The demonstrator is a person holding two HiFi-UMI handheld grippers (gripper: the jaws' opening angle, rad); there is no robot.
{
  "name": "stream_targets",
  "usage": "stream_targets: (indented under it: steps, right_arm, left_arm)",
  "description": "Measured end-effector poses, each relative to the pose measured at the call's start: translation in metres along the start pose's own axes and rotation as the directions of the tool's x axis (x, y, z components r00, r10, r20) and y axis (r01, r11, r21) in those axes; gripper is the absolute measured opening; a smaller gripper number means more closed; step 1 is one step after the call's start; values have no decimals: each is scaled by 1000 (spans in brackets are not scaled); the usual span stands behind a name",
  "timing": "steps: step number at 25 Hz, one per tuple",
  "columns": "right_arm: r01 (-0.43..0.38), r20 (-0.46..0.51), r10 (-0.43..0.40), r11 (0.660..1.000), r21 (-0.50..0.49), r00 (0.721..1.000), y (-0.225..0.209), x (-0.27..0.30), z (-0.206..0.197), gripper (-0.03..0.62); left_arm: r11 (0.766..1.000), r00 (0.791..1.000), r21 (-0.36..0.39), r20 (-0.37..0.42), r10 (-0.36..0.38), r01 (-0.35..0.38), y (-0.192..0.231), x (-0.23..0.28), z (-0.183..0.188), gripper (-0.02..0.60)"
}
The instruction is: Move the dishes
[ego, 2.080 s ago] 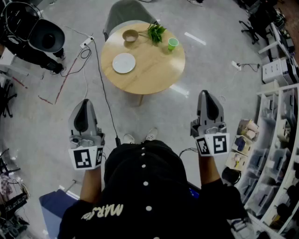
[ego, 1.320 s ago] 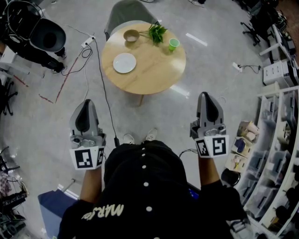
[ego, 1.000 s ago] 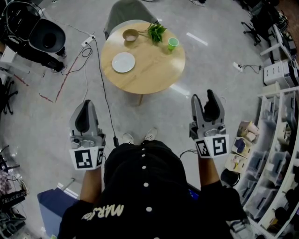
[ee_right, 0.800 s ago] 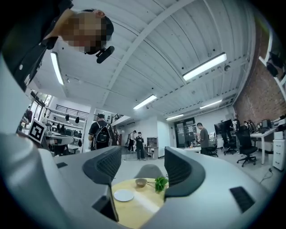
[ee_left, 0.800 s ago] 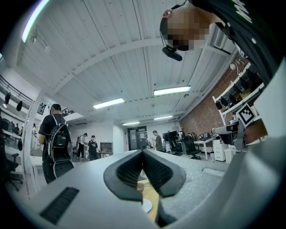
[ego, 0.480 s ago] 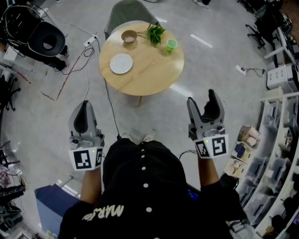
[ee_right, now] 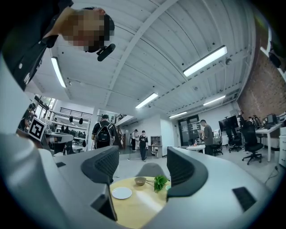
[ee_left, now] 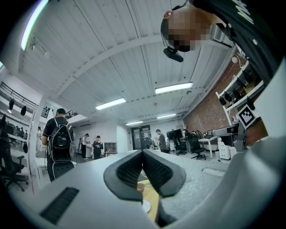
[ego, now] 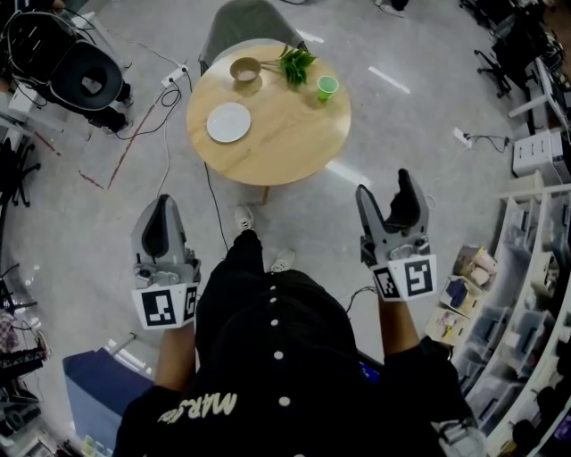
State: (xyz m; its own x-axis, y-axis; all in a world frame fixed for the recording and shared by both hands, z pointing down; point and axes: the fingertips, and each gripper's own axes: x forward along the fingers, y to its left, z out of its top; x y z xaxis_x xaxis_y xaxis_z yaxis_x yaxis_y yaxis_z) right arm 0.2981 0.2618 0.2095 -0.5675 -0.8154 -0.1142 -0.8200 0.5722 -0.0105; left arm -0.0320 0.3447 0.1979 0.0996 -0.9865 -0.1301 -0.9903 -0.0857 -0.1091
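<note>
On the round wooden table [ego: 285,147], well ahead of the person and beyond reach of both tongs: one white plate [ego: 228,122], lying flat toward the left edge; one small brown bowl [ego: 245,69], at the far rim; one green cup [ego: 327,87], upright at the far right; one leafy green sprig [ego: 296,62] between bowl and cup, not a dish. Grey chair [ego: 245,22] stands behind the table. Left tongs [ego: 163,202]: pads pressed together, nothing between them, held over the floor. Right tongs [ego: 384,183]: spread, having just been opening, nothing between them, the table framed in the gap. Handling, as judged: plate looks stiff, smooth and breakable. Lying flat on the wood, it offers only its rim, so one pad should slip under the edge and the other bear on top. Bowl likely similar; pinch its wall over the rim. Cup probably light and easily squashed or tipped; close gently about its side. No dish taken up yet; the approach to the table comes first.
</note>
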Motion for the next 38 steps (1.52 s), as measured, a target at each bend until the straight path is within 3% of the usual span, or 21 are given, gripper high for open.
stream_targets:
  steps: [8, 15, 26, 38]
  right_arm:
    - [5, -19, -5, 1000, -8, 1000, -8, 32, -13, 325]
    - [21, -27, -21, 1000, -14, 999, -27, 91, -18, 325]
    - [47, -23, -48, 998, -30, 999, -39, 211, -16, 325]
    - [84, -56, -87, 995, -59, 995, -26, 303, -28, 325]
  left_arm:
    - [1000, 1000, -15, 0, -13, 13, 14, 34, -19, 3]
    - [999, 999, -22, 10, -32, 32, 38, 99, -27, 3]
    - [997, 998, -35, 32, -61, 62, 105, 208, -38, 3]
    - [989, 990, -49, 24, -137, 138, 170, 286, -59, 3]
